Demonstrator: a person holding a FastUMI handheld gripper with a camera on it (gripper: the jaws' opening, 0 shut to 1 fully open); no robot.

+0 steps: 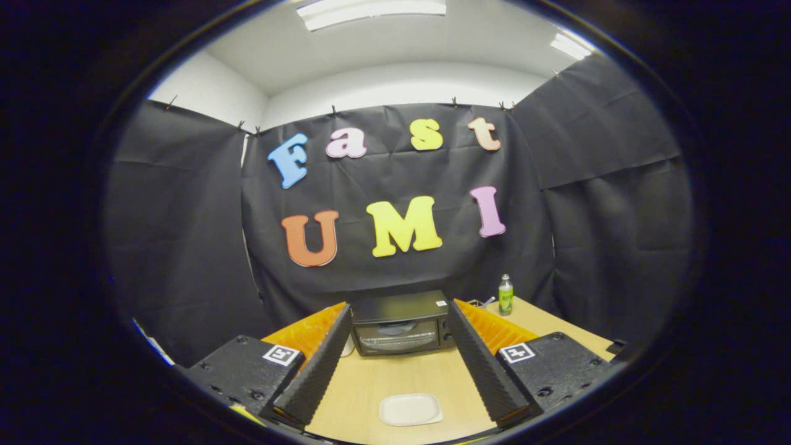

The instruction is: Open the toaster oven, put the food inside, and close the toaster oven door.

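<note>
The gripper (pixel 400 309) is being held with fingers wide apart, nothing clamped. The toaster oven (pixel 401 323), door closed, is sitting beyond them; a white tray (pixel 411 409) is lying between. Door's top edge should be approached squarely.

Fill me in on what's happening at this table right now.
A handheld gripper is held above a wooden table, fingers spread open and holding nothing. Beyond the fingers sits a black toaster oven with its door shut. A white plate lies on the table between the fingers, nearer than the oven; whether food is on it is hard to tell. A green bottle stands off to the right of the oven. Nothing has been touched yet.
</note>
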